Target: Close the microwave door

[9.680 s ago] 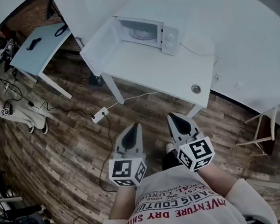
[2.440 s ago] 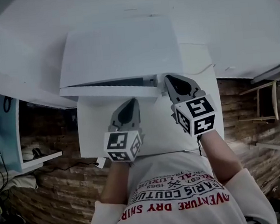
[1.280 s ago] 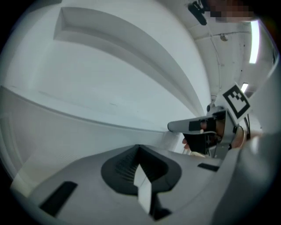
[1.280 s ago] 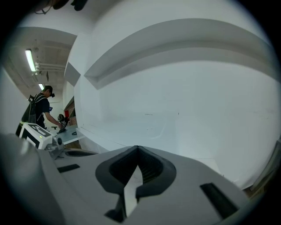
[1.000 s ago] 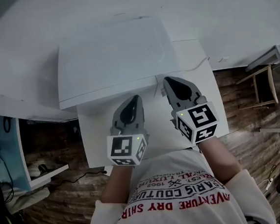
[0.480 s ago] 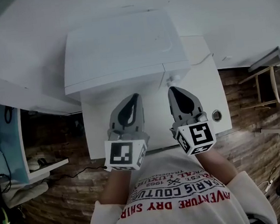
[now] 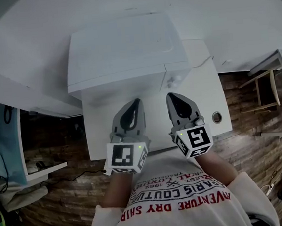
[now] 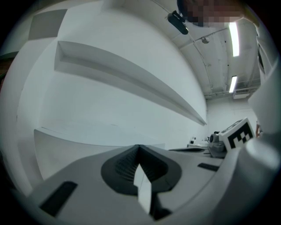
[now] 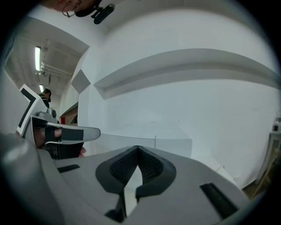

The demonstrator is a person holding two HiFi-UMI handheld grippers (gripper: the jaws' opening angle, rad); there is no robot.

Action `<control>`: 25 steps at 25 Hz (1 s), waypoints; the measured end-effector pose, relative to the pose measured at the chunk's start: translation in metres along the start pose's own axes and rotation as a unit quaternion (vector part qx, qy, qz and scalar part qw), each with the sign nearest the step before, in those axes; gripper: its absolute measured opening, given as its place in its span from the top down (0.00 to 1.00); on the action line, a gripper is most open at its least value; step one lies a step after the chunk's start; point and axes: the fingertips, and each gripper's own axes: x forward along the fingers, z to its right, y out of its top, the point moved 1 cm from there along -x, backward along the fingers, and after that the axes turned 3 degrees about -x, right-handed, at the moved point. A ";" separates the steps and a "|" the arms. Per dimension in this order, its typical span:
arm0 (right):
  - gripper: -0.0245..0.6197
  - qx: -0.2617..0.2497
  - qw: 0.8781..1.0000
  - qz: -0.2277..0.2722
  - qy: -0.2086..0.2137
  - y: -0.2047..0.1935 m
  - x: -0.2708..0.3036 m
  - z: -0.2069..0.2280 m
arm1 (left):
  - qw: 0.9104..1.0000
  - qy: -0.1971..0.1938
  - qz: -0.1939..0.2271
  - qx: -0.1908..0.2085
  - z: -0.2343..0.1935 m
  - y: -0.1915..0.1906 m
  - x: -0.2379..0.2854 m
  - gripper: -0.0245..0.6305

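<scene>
Head view, looking down. The microwave (image 7: 125,49) stands at the back edge of the white table (image 7: 204,96), toward its left corner. Its door (image 9: 127,138) is shut flush with the front; the control panel (image 9: 173,145) lies to the right of the door seam. The left gripper (image 7: 135,102) and the right gripper (image 7: 171,96) are side by side above the middle of the table, both pointing at the front of the microwave and apart from it. In each gripper view the two jaws meet at their tips, with nothing between them. A small round fitting (image 7: 217,117) sits near the right edge of the table. A chair (image 7: 264,80) stands on the wooden floor (image 7: 65,206) beyond that edge.
</scene>
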 end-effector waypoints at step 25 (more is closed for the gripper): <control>0.94 -0.005 1.000 -0.011 -0.010 -0.003 -0.001 -0.001 | 1.000 -0.002 -0.013 -0.011 -0.007 -0.010 0.001 0.96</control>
